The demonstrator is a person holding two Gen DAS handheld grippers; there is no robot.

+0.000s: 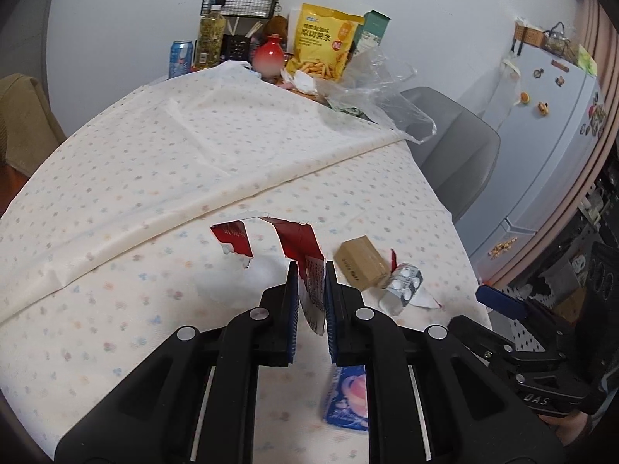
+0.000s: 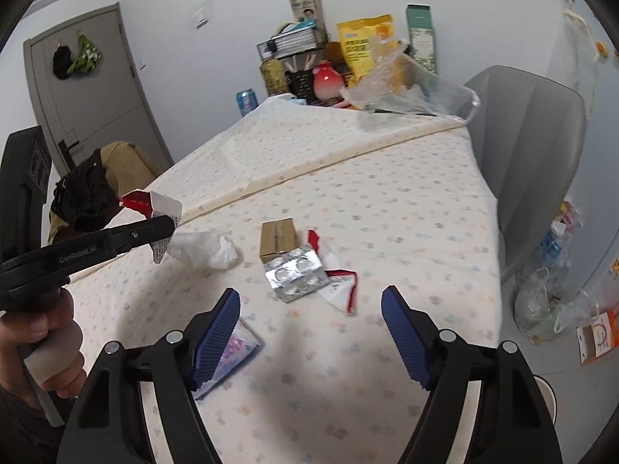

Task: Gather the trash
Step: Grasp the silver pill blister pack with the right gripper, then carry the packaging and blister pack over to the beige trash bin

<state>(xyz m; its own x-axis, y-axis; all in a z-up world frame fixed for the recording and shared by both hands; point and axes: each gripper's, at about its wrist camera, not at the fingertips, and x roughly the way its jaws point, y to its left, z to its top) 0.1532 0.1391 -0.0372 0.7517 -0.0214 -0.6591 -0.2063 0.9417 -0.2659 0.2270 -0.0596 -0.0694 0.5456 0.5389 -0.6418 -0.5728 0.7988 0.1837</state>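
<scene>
Floral cloth (image 1: 116, 201) covered the table; the left gripper (image 1: 311, 294) was clamped on a torn red-and-white wrapper (image 1: 300, 247), lifted for removal. From the right wrist, the right gripper (image 2: 309, 328) gaped empty above the blister pack (image 2: 296, 272), likely next.

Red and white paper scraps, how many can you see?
2. One torn red-and-white wrapper is pinched in the left gripper; another red-and-white scrap lies beside the pill blister pack. Others may hide.

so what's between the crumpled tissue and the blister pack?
The small brown cardboard box, clearest in the right wrist view: crumpled tissue to its left, blister pack leaning against its front right. Otherwise bare tablecloth.
</scene>
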